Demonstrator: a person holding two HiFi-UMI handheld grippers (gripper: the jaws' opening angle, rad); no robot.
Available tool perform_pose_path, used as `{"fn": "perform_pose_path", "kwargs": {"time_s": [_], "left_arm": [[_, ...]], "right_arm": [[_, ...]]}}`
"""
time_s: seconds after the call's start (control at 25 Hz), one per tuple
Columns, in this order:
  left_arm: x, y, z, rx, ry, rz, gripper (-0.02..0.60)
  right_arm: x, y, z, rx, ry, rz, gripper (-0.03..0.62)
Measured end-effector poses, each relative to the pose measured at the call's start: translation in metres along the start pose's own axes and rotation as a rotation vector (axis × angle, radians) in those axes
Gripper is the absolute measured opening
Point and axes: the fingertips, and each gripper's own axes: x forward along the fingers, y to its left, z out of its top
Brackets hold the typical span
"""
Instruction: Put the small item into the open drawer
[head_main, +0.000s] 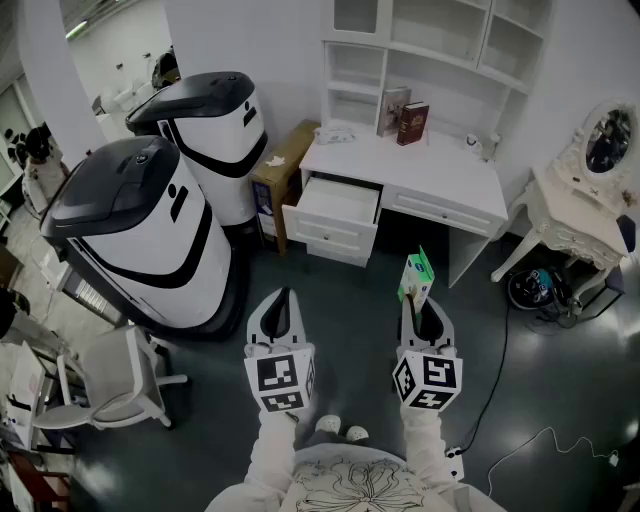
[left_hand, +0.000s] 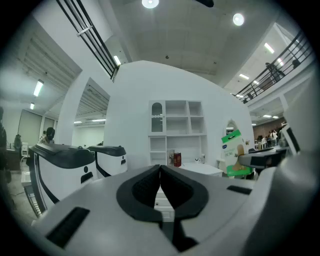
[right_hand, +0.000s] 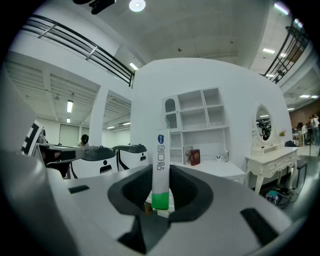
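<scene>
Head view shows us standing short of the desk (head_main: 440, 175), a gripper in each hand. Our right gripper (head_main: 421, 305) clamps a small green-and-white box (head_main: 416, 274), held upright in the air over the dark floor (head_main: 540, 380). Our left gripper (head_main: 283, 298) is empty, its jaws pressed together. The drawer (head_main: 328, 232) at the desk's left end stands pulled out, well apart from the box
</scene>
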Motion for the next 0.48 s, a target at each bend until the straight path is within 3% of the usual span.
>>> {"fn": "perform_pose_path", "kwargs": {"time_s": [0.48], "left_arm": [[0.014, 0.019, -0.009, 0.015, 0.011, -0.033, 0.005]], "right_arm": [[0.014, 0.015, -0.015, 0.026, 0.009, -0.025, 0.095]]}}
